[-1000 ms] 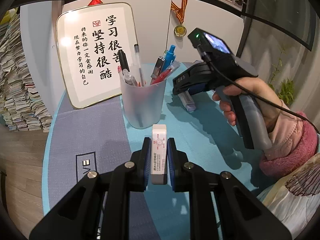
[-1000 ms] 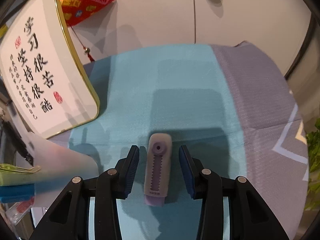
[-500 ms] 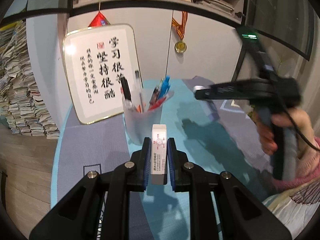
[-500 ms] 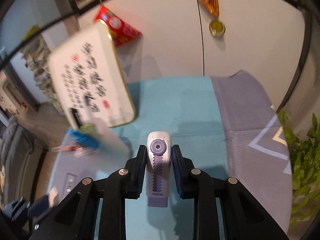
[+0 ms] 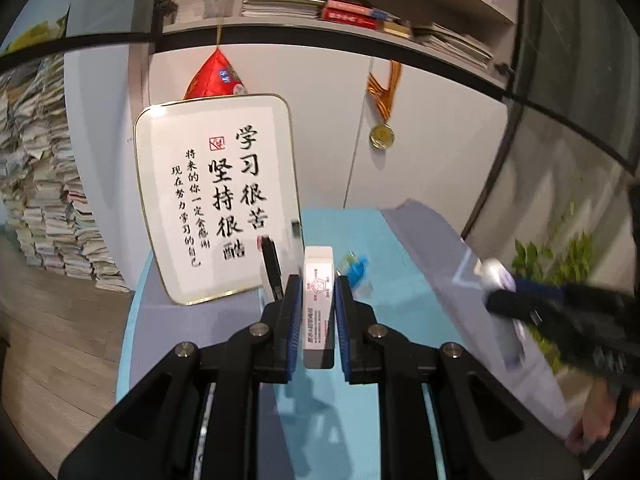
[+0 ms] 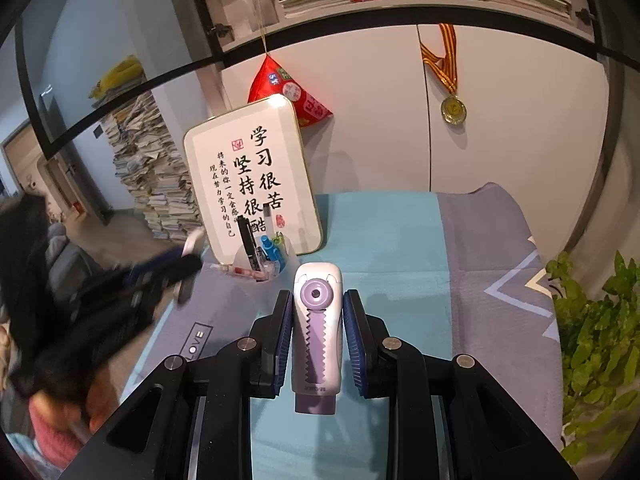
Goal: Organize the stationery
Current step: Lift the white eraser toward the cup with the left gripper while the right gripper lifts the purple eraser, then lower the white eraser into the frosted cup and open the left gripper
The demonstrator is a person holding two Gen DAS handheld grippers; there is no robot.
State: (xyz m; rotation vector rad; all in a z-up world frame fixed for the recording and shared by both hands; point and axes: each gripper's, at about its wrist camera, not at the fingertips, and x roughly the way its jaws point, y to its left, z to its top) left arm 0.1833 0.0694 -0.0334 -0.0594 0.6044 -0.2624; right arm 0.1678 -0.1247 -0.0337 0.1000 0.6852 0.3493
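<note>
My left gripper (image 5: 317,300) is shut on a white eraser (image 5: 318,292) and holds it up above the table. My right gripper (image 6: 317,316) is shut on a white and purple correction tape (image 6: 317,328), also lifted off the table. A frosted pen cup (image 6: 266,266) with several pens stands on the table, ahead and left of the right gripper; in the left wrist view only its pen tops (image 5: 272,266) show behind the left fingers. The right gripper shows blurred at the right of the left wrist view (image 5: 560,312). The left gripper shows blurred at the left of the right wrist view (image 6: 120,296).
A framed calligraphy board (image 5: 218,208) leans on the wall cabinet behind the cup. The table has a teal and grey cloth (image 6: 392,240). A green plant (image 6: 596,344) is at the right edge. Stacks of books (image 5: 44,216) stand on the floor at the left.
The right gripper closed on the correction tape and lifted it off the cloth. Both grippers rose and pulled back, so the cup looks smaller and farther. The left gripper still holds the eraser.
</note>
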